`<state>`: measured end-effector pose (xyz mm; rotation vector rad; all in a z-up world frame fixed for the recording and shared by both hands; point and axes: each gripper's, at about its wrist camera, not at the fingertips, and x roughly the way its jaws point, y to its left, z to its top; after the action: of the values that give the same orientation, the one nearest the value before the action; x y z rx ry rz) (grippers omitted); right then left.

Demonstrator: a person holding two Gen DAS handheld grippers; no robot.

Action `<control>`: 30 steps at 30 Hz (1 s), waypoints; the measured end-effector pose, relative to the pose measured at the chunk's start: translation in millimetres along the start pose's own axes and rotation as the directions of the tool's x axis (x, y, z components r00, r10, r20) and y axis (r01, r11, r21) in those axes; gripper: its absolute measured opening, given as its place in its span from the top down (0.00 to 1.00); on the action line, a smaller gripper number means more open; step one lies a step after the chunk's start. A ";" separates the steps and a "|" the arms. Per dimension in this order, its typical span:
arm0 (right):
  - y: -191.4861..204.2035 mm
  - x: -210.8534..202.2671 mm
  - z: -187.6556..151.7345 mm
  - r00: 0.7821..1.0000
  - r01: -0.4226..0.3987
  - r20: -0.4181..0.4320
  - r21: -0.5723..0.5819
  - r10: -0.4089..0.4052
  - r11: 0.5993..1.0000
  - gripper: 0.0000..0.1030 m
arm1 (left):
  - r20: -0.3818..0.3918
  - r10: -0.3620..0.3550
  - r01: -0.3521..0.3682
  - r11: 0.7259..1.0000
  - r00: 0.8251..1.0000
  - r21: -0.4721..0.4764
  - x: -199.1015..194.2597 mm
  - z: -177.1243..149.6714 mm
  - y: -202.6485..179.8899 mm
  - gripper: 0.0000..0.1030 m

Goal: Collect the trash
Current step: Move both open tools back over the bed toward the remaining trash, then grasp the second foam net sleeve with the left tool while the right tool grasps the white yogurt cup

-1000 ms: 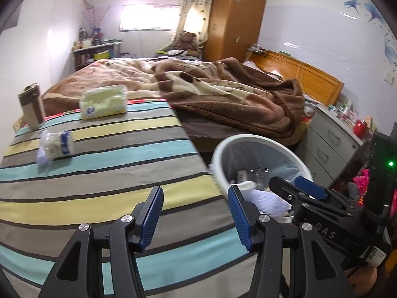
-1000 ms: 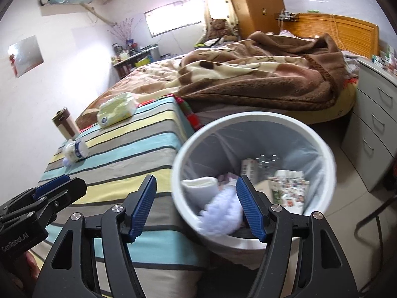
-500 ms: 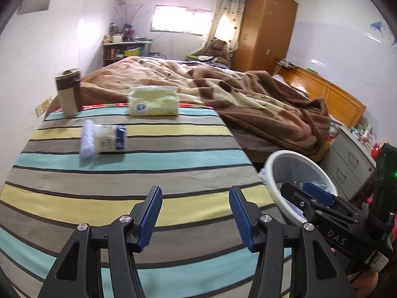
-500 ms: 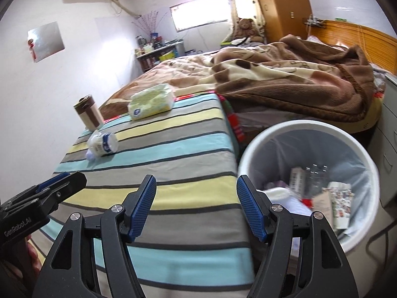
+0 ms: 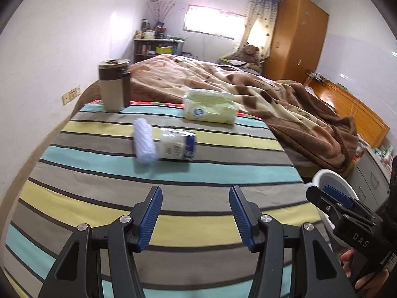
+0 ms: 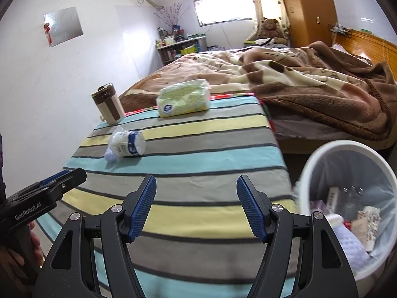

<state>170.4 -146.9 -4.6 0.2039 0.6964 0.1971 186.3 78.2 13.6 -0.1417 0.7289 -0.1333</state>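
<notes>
Both grippers have swung away from the white trash bin [image 6: 347, 196], which a second ago sat right under the right gripper [image 6: 196, 206] and now stands off the striped bed's right edge, already holding paper and packaging. The left gripper [image 5: 196, 213] and the right one each hover over the near end of the striped bedspread [image 5: 223, 173] with jaws parted and nothing between them, the right pair a little wider. That turn suggests one drop is done and the next pickup is ahead: a crumpled plastic bottle [image 5: 177, 146] lies on its side toward the far left of the bedspread, touching a white wad [image 5: 144, 141]. Beyond, near the far edge, stand a brown-and-cream tumbler [image 5: 114, 84] at the left corner and a pack of tissues [image 5: 209, 109], likely not trash. A rumpled brown blanket [image 6: 310, 79], a wardrobe [image 5: 295, 39] and a bright window [image 5: 211, 22] fill the bedroom behind.
</notes>
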 end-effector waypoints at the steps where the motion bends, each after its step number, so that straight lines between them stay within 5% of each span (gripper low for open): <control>1: 3.7 4.1 1.5 1.000 -0.002 -0.005 -0.004 0.002 1.000 0.33 | 0.000 -0.001 0.001 1.000 1.000 -0.013 1.7 2.3 6.8 0.46; 18: 49.4 68.0 29.3 0.992 -0.094 -0.084 -0.050 0.090 0.994 0.33 | -0.046 0.058 -0.060 0.997 0.997 -0.047 60.2 36.0 75.0 0.46; 24: 65.4 92.0 43.6 0.987 -0.127 -0.105 -0.055 0.121 0.990 0.33 | -0.088 -0.010 0.005 0.999 0.996 -0.052 88.4 48.4 86.0 0.46; 30: 74.8 114.8 56.5 0.980 -0.159 -0.129 -0.035 0.154 0.987 0.33 | -0.106 -0.005 0.000 0.999 0.994 -0.045 110.8 57.1 90.1 0.46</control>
<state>285.1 -53.4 -13.9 0.2044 0.8014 0.3786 312.8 152.6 -32.4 -0.1798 0.8383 -0.1273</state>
